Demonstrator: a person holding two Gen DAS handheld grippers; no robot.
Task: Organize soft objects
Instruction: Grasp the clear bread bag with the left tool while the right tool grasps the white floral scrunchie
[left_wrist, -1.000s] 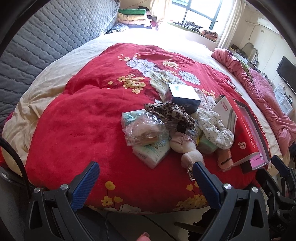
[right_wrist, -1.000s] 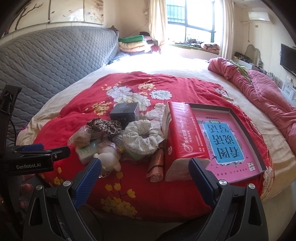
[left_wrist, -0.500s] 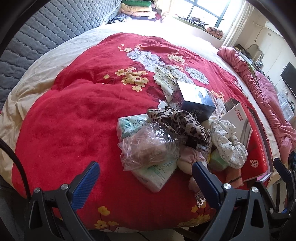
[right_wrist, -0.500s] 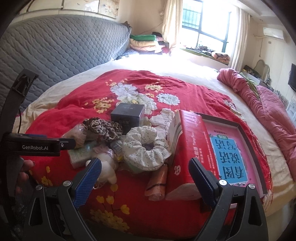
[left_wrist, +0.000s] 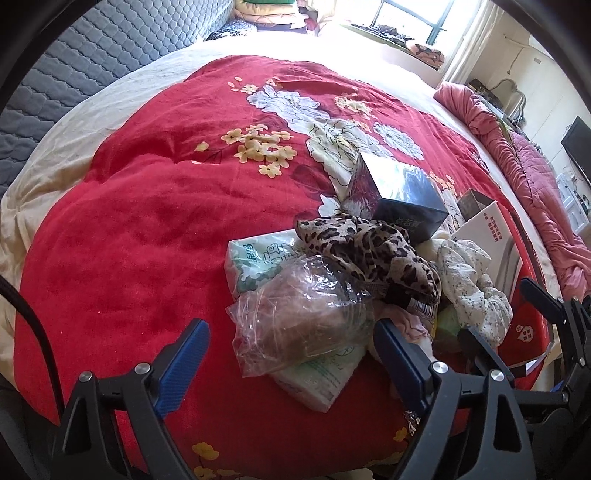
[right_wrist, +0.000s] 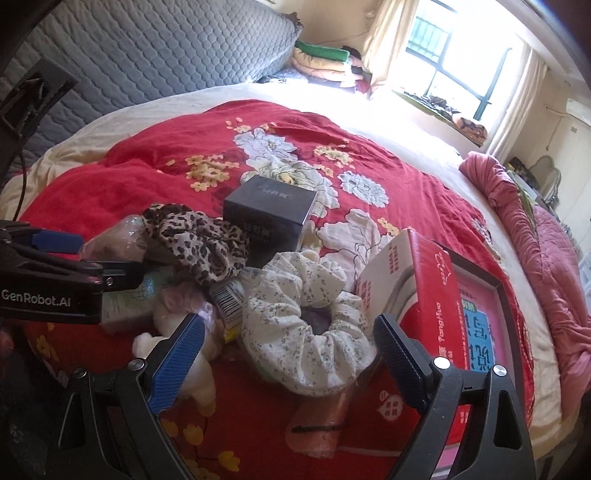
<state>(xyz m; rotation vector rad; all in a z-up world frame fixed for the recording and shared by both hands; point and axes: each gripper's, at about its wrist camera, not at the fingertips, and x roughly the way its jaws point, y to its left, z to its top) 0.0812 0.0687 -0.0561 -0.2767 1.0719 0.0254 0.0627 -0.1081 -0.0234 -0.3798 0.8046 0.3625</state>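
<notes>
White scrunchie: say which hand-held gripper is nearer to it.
Right. The right hand-held gripper frames the white scrunchie between open fingers; the left hand-held gripper sits further left, over the clear bag.

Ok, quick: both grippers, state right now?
Left gripper: open, jaws just closing around the plastic bag, not gripping.
Right gripper: open, jaws just closing around the white scrunchie, holding nothing.

On the red blanket (left_wrist: 140, 229), a clear plastic bag (left_wrist: 299, 314) lies between the left gripper's (left_wrist: 291, 354) closing blue fingers (left_wrist: 183, 363).
</notes>
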